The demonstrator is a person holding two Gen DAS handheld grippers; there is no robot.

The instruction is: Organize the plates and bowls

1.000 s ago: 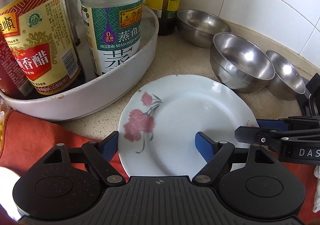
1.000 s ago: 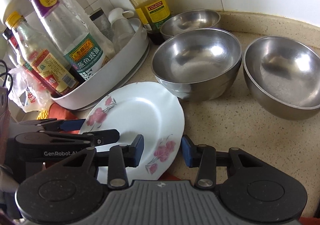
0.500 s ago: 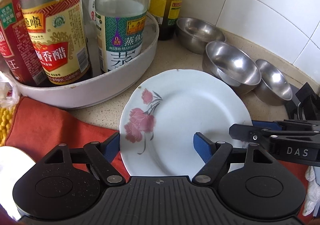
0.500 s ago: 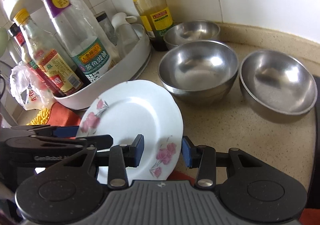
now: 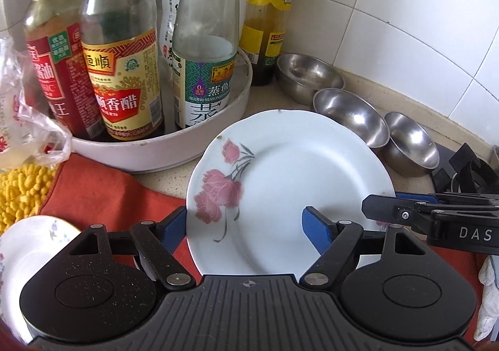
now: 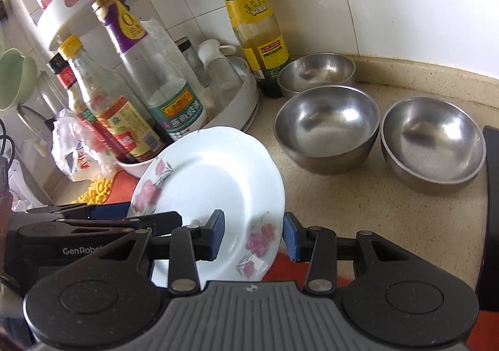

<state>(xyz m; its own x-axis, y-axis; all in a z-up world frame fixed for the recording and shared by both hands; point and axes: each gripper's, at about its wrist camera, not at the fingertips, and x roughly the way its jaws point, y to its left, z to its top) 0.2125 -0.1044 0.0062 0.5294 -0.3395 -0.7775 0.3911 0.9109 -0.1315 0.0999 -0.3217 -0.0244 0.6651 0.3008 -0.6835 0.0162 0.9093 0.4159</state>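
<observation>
A white plate with pink flowers (image 5: pixel 280 182) (image 6: pixel 212 176) hangs tilted above the counter, held from two sides. My left gripper (image 5: pixel 246 226) is shut on its near left rim, one blue pad under the edge and the other on the plate's face. On the opposite rim my right gripper (image 6: pixel 254 234) is shut too, with the edge between its pads. Three steel bowls (image 6: pixel 315 73) (image 6: pixel 327 123) (image 6: pixel 433 142) stand on the counter by the tiled wall. A second small white plate (image 5: pixel 34 241) lies at the lower left.
A white round tray (image 5: pixel 156 154) full of sauce bottles stands left of the bowls, with one more bottle (image 6: pixel 249 20) behind it. A red cloth (image 5: pixel 103 195), a yellow mop-like pad (image 5: pixel 21 188) and a plastic bag (image 5: pixel 28 120) lie on the left. A dark stove edge (image 6: pixel 491 195) borders the right.
Both grippers have risen with the plate between them; the plate has left the counter and tilts more. Bowls, tray and bottles look farther away and stay where they were.
</observation>
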